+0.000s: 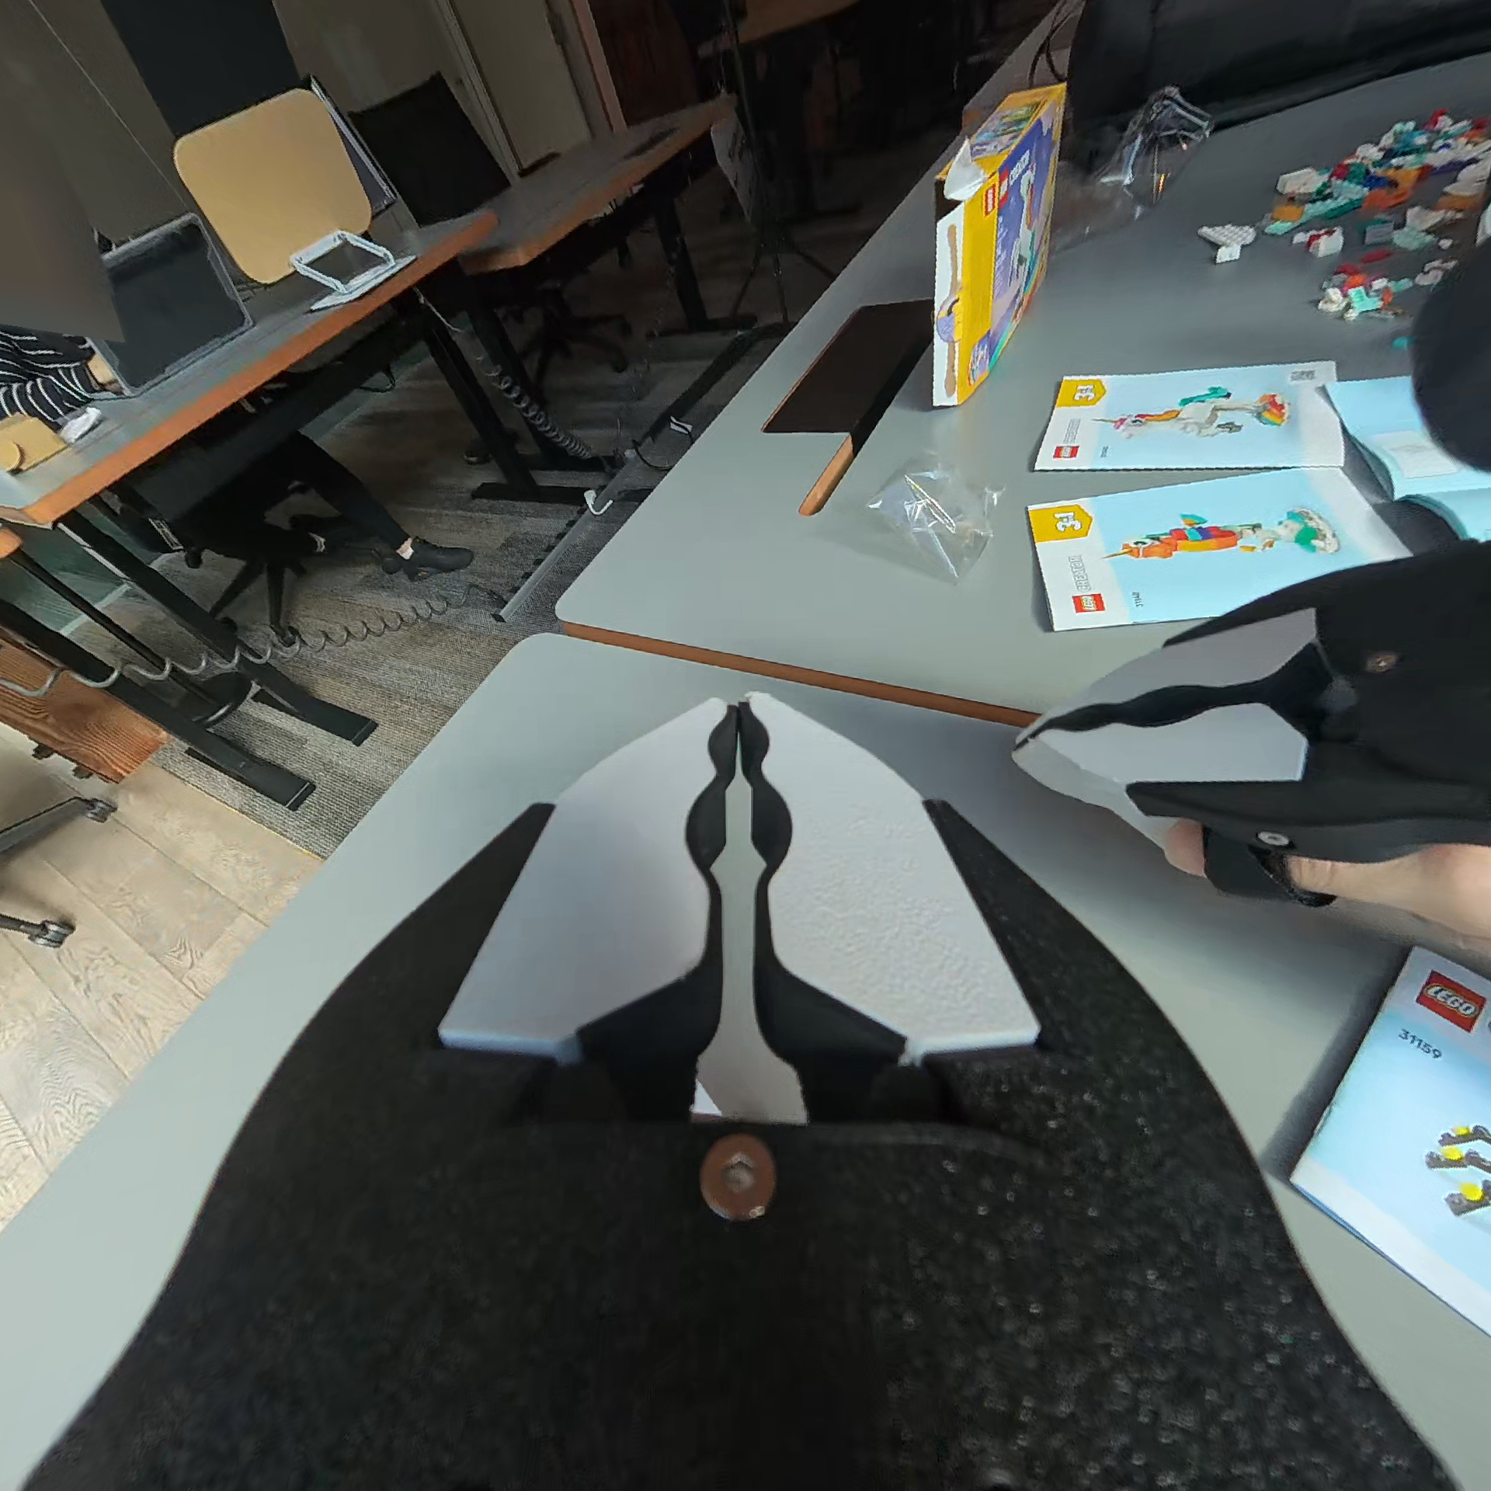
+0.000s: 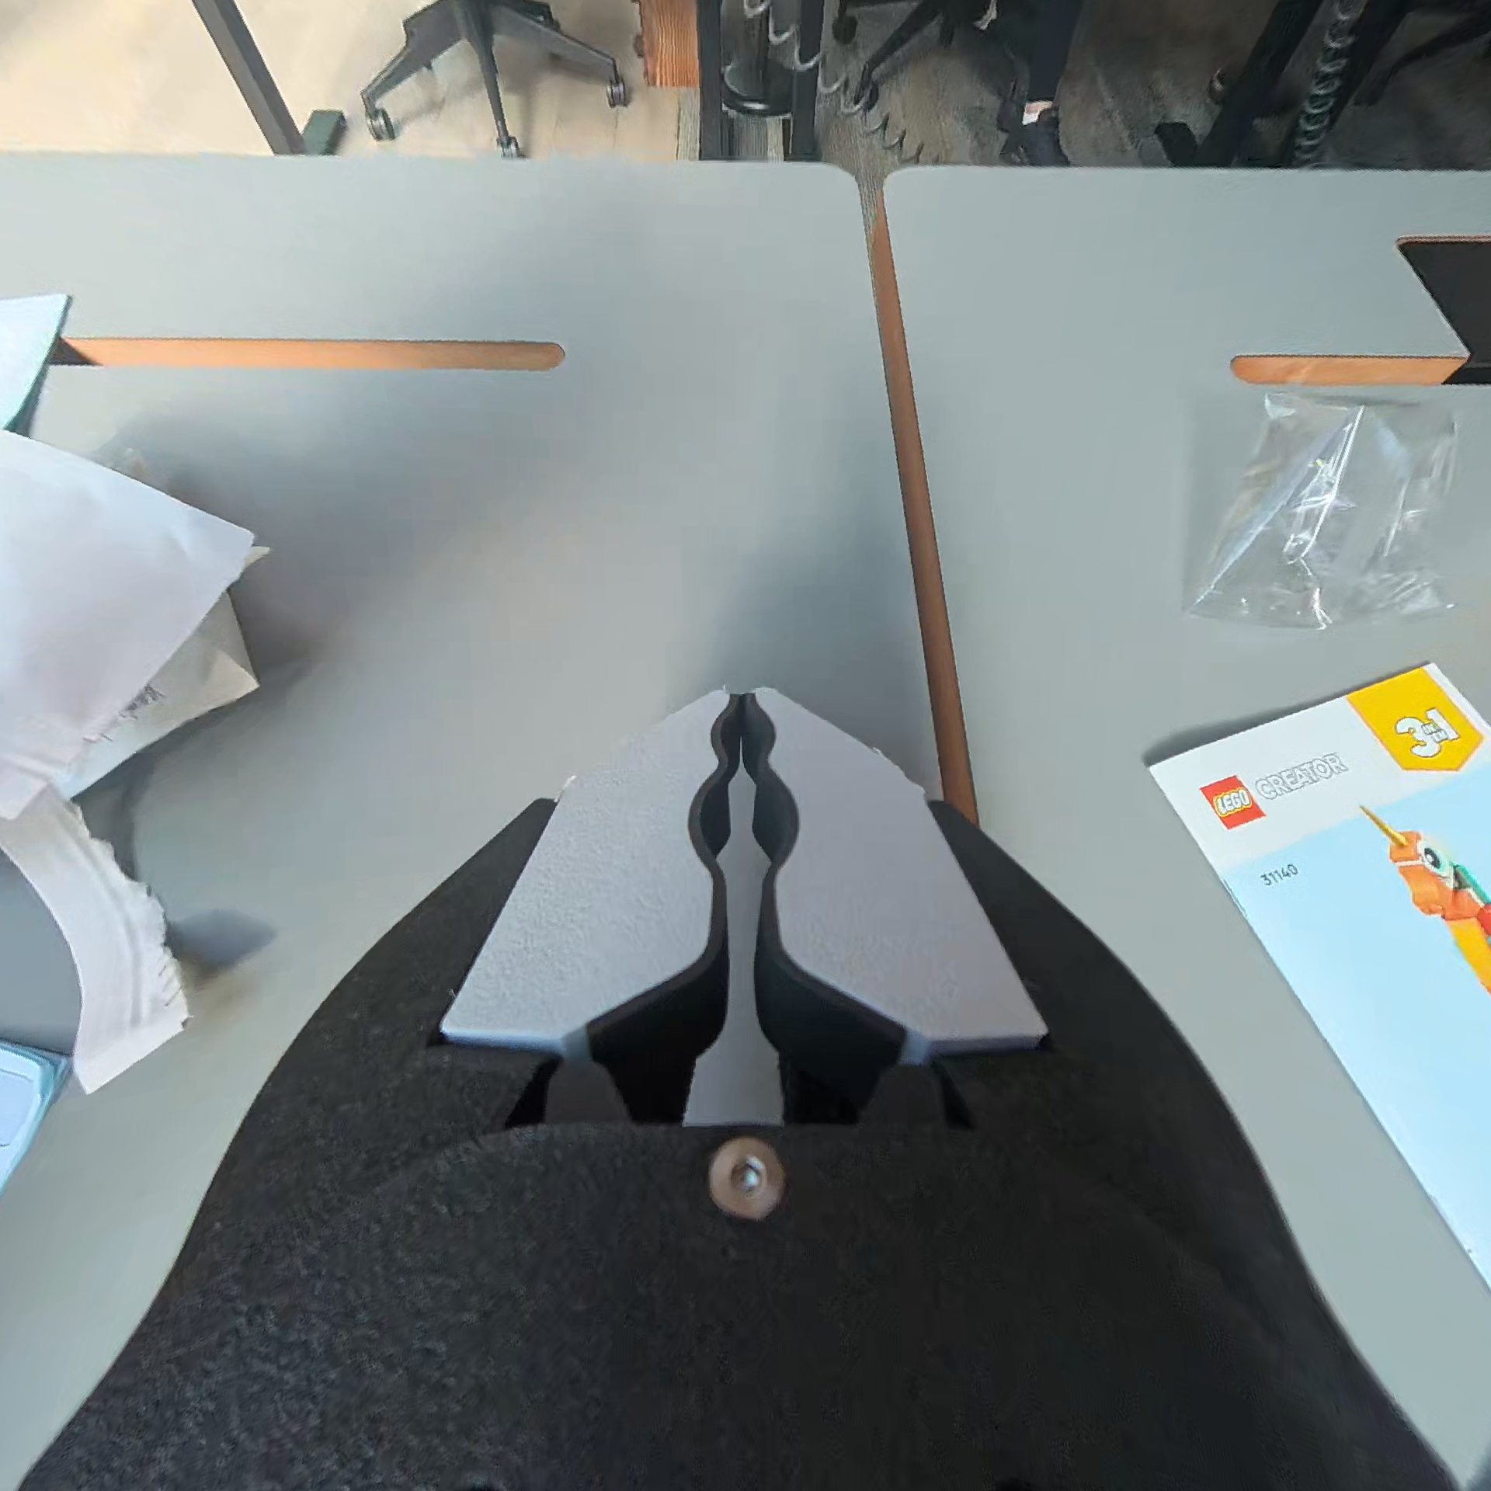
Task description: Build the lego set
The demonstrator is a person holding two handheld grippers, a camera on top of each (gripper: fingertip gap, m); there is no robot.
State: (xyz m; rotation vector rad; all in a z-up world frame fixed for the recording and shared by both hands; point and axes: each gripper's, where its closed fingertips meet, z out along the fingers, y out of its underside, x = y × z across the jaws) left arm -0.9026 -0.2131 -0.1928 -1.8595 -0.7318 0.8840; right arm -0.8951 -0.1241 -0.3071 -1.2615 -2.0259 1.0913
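Left black-and-grey two-finger gripper (image 1: 738,714): hovering over the grey desk (image 1: 484,807), fingertips meeting, holding nothing. Right black-and-grey gripper (image 2: 741,700): likewise pressed together and empty, hanging above the desk seam. Loose multicoloured lego bricks (image 1: 1388,202): lying heaped on the far desk, well apart from both grippers. Yellow-and-purple cardboard set box (image 1: 996,242): standing upright beside pale-blue instruction booklets (image 1: 1194,419). Crumpled clear plastic bag (image 2: 1323,524): lying near a booklet.

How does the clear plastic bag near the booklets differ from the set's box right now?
The clear plastic bag is see-through, crumpled and lies flat, looking empty; the box is opaque yellow and purple printed card and stands upright with a flap torn open. The bag lies nearer the table's front edge, the box farther back beside the dark cutout. Both rest on the same grey table.
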